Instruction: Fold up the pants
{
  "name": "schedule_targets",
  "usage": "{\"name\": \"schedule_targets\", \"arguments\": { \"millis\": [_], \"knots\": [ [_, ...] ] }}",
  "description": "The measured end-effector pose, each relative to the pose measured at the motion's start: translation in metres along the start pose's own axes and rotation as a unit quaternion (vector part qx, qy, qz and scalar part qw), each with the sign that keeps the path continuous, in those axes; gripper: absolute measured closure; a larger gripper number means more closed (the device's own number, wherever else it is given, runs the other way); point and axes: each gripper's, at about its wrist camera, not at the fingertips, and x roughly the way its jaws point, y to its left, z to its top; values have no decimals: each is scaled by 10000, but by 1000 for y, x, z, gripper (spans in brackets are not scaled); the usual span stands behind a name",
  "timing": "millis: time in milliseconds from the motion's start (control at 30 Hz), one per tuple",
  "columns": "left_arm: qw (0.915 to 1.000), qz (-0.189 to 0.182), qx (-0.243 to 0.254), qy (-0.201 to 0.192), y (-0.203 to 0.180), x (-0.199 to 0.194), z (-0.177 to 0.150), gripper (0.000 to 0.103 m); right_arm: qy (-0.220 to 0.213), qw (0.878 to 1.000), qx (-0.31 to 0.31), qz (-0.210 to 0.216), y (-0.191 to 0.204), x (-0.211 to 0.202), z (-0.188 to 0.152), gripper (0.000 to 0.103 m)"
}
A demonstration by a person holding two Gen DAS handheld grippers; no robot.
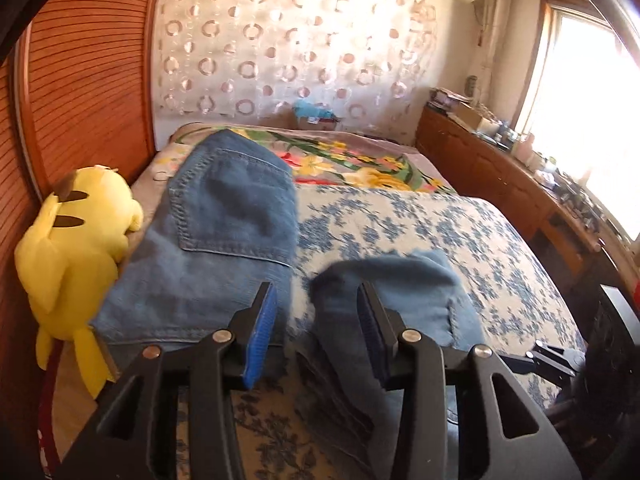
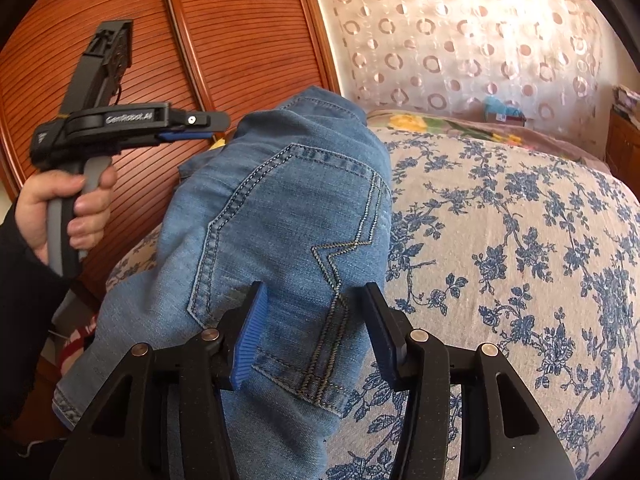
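Both jaws stand apart, gripping nothing; your left gripper (image 1: 316, 300) and right gripper (image 2: 312, 300) hover over limp, heavy jeans (image 2: 280, 208) (pinch the thick near hem)

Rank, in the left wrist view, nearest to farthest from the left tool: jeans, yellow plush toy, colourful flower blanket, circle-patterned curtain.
From the left tool:
1. Jeans, directly at its tips.
2. Yellow plush toy, left bed edge.
3. Colourful flower blanket, far end of bed.
4. Circle-patterned curtain, back wall.
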Motion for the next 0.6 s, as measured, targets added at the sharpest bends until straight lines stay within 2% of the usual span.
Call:
{"name": "schedule_targets", "arguments": {
  "millis": [167, 200, 233, 267, 467, 567, 600],
  "knots": [
    [9999, -20, 91, 85, -11, 17, 4, 62, 7, 10000, -25, -44, 1, 1, -1, 52],
    [9999, -21, 103, 78, -12, 21, 7, 71, 12, 10000, -15, -41, 1, 1, -1, 52],
    [9999, -11, 122, 100, -12, 23, 8, 95, 12, 10000, -7, -38, 1, 1, -1, 52],
    [9997, 61, 159, 153, -13, 27, 9, 98, 12, 10000, -4, -38, 0, 1, -1, 51],
    [9980, 449, 408, 155, -16, 24, -3, 98, 44, 10000, 62, 6, -2, 2, -1, 47],
    [9981, 489, 351, 111, -16, 16, -8, 90, 62, 9999, 100, 32, -4, 3, -1, 46],
    [9981, 510, 322, 96, -14, 13, -10, 81, 67, 9999, 111, 34, -5, 3, -1, 46]
  ]
}}
